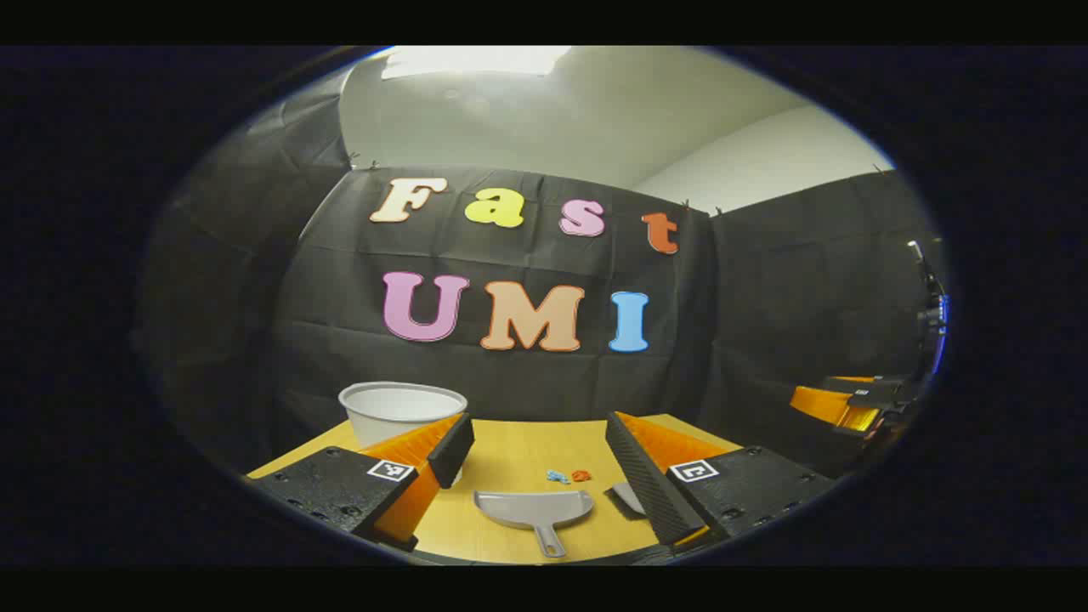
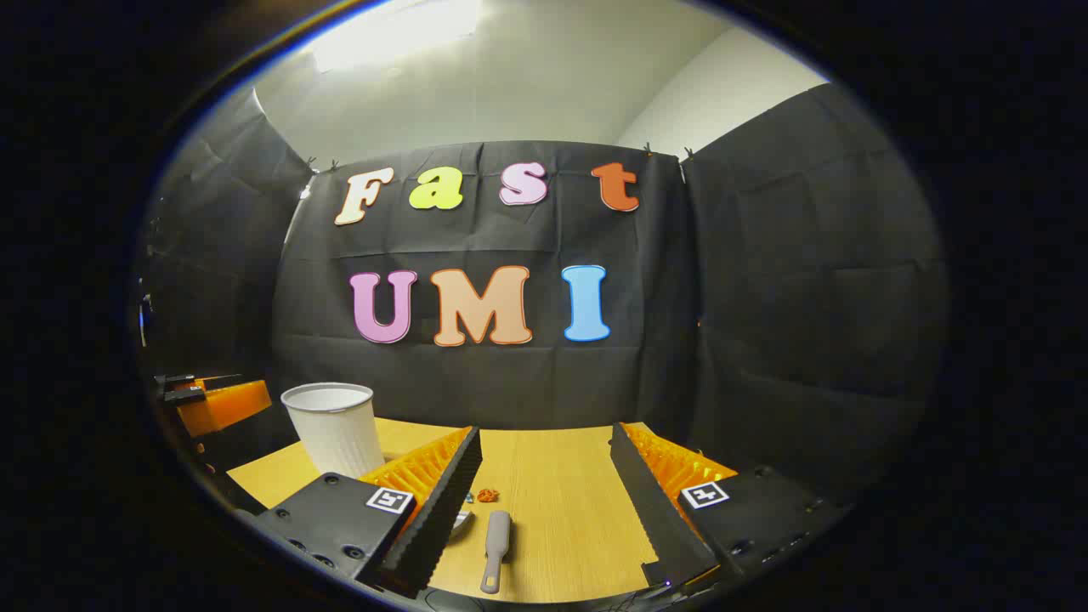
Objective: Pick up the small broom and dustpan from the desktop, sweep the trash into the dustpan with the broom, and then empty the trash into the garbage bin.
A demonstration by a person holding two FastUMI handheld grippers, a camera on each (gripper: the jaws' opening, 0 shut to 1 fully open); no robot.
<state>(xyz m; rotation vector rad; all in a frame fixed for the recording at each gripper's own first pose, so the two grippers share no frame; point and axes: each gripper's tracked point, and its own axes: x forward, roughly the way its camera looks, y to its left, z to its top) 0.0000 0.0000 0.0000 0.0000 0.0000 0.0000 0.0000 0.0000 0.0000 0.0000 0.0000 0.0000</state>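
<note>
A light wooden table point(image 1: 510, 459) carries a white garbage bin point(image 1: 399, 410) at its far left, a grey dustpan point(image 1: 534, 512) near the front, a grey broom point(image 2: 495, 538) lying flat, and two small scraps, seemingly blue trash point(image 1: 557, 477) beside orange trash point(image 1: 580, 475).

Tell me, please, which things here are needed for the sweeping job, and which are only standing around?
Needed: dustpan; broom; trash bits; garbage bin; left gripper; right gripper, both open above the desktop.

Only around: nothing loose; just the black cloth wall behind.
</note>
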